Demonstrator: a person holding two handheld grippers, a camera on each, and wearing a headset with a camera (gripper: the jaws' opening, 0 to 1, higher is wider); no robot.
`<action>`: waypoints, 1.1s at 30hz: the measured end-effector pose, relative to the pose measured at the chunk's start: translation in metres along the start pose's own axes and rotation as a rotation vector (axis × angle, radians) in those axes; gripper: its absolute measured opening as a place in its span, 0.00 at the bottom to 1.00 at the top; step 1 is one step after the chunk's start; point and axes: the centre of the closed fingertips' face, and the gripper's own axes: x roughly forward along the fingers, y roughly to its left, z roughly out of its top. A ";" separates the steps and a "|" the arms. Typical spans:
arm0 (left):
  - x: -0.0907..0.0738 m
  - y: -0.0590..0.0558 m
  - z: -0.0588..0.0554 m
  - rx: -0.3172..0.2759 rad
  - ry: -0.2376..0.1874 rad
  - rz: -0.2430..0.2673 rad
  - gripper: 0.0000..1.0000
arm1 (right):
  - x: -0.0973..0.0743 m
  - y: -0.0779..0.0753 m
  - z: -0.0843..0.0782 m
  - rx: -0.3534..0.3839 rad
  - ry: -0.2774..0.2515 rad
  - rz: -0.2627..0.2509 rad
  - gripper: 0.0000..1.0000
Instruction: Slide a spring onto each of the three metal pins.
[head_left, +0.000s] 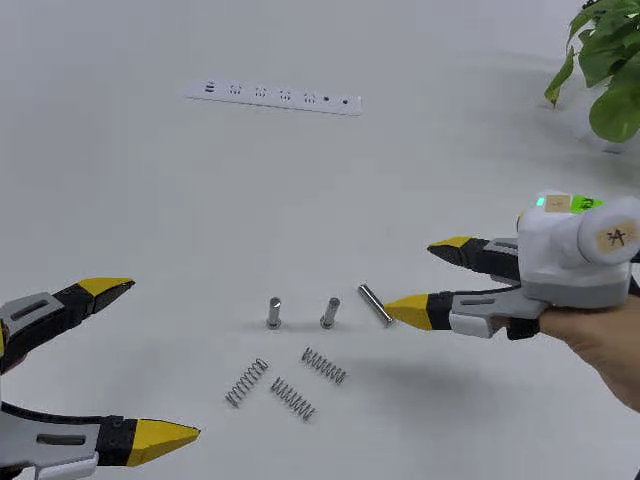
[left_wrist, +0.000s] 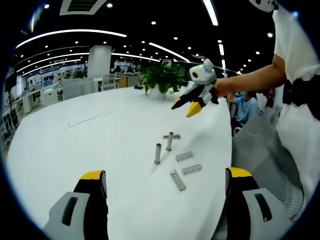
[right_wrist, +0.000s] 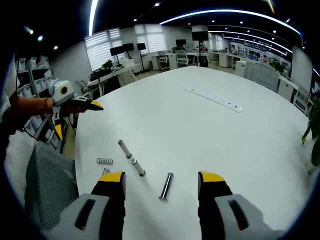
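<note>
Right gripper (head_left: 410, 278) is spread wide, tip just right of the lying pin (head_left: 375, 304). Left gripper (head_left: 163, 360) is wide too, near left. Two upright pins (head_left: 274, 312) stand beside it, and three springs (head_left: 292, 398) lie loose just nearer.

three metal pins (head_left: 274, 312), three springs (head_left: 324, 366), one power strip (head_left: 275, 97), one plant (head_left: 605, 60).

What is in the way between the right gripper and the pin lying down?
Nothing visible is. The lying pin rests on the table just ahead of the right gripper, whose jaws are open.
</note>
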 end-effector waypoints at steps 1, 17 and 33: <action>0.000 0.000 0.000 -0.003 -0.004 -0.001 1.00 | 0.004 -0.006 -0.002 -0.007 0.014 -0.004 0.58; 0.003 0.003 -0.001 -0.027 -0.011 0.005 1.00 | 0.055 -0.018 -0.028 0.011 0.248 -0.022 0.27; 0.005 0.002 -0.002 -0.038 -0.012 0.002 1.00 | 0.075 -0.016 -0.050 0.022 0.388 -0.027 0.17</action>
